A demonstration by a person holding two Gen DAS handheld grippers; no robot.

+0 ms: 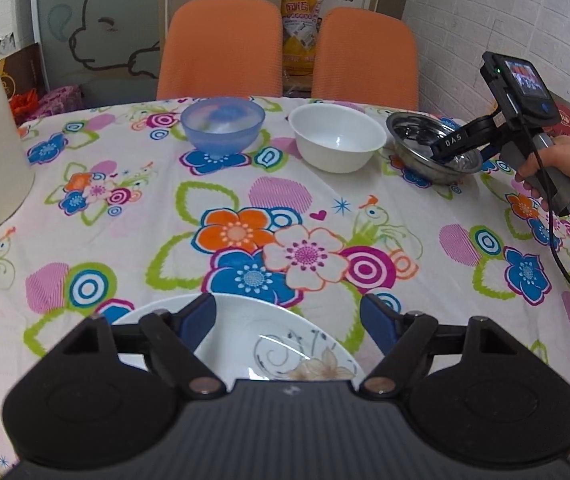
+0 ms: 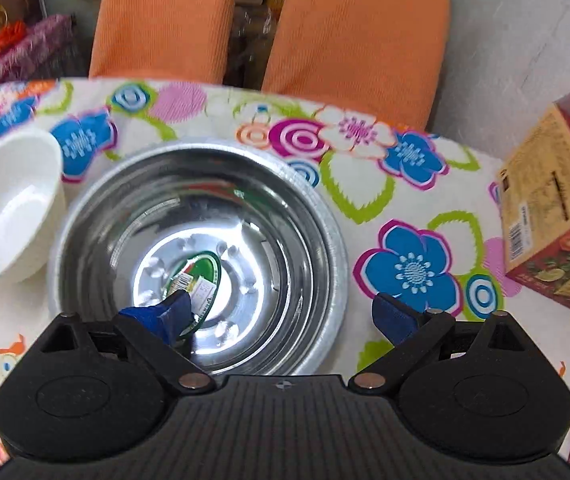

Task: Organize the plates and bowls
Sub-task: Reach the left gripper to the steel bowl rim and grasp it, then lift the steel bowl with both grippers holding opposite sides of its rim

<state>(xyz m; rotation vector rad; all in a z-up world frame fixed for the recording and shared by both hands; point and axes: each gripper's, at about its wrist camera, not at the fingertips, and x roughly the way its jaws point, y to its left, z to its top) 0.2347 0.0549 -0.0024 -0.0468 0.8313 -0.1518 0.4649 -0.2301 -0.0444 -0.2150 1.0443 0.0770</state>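
The right tongs (image 2: 281, 312) stand apart astride the steel bowl's (image 2: 201, 256) near rim at frame centre, one finger inside, one outside. The left tongs (image 1: 289, 320), also apart, hover over the plate (image 1: 245, 336), lower centre.

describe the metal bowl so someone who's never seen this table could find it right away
On the flowered tablecloth, three bowls stand in a row along the far edge, before two orange chairs. The metal bowl is the right end one, next to the white bowl. It alone is shiny steel, with a green sticker inside.
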